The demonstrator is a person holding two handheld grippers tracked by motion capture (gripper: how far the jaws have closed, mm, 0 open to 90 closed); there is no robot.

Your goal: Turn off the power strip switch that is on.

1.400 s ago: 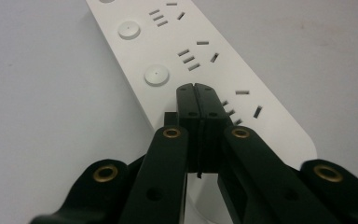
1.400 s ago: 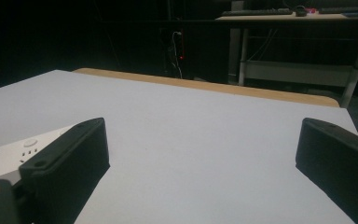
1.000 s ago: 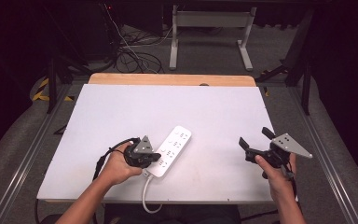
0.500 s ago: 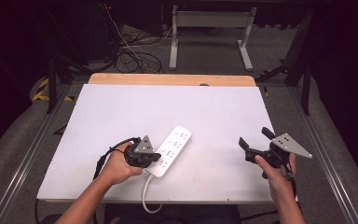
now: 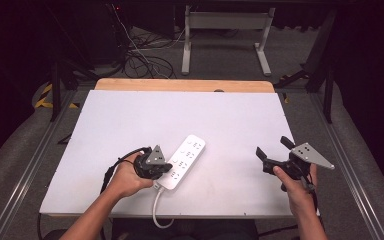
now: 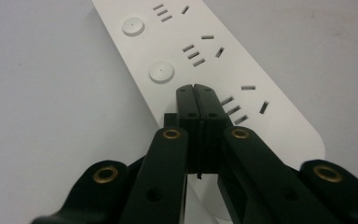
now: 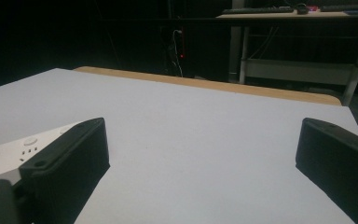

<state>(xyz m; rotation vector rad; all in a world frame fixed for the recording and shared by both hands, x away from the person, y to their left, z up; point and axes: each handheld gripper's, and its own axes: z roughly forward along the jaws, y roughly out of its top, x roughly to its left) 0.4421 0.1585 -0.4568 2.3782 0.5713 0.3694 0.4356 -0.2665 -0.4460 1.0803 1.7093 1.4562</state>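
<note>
White power strip (image 5: 184,161) lies diagonal on the white desk (image 5: 130,120), near the front edge, left of centre. Its white cord (image 5: 156,212) runs off the front edge. No brand or writing readable on it; only socket slots and two round buttons (image 6: 161,72) visible in the left gripper view.

Left gripper (image 5: 166,169) sits at the near end of the strip, held by the left hand (image 5: 127,177). In the left gripper view its fingers (image 6: 187,102) are clenched together with nothing between them, tips resting on or just over the strip's top face beside a socket; contact cannot be confirmed.

Right gripper (image 5: 271,152) is held by the right hand (image 5: 295,187) near the front right corner of the desk, well apart from the strip. Its fingers (image 7: 70,154) are released, spread wide, nothing between them. Grey three-cornered plate (image 5: 312,155) on top of it.

In the right gripper view the strip's end (image 7: 9,156) shows at the left, behind the left finger. Wooden strip (image 5: 180,85) along the far edge of the desk. Cables (image 5: 140,57) on the floor beyond, plus a metal frame (image 5: 225,30).
</note>
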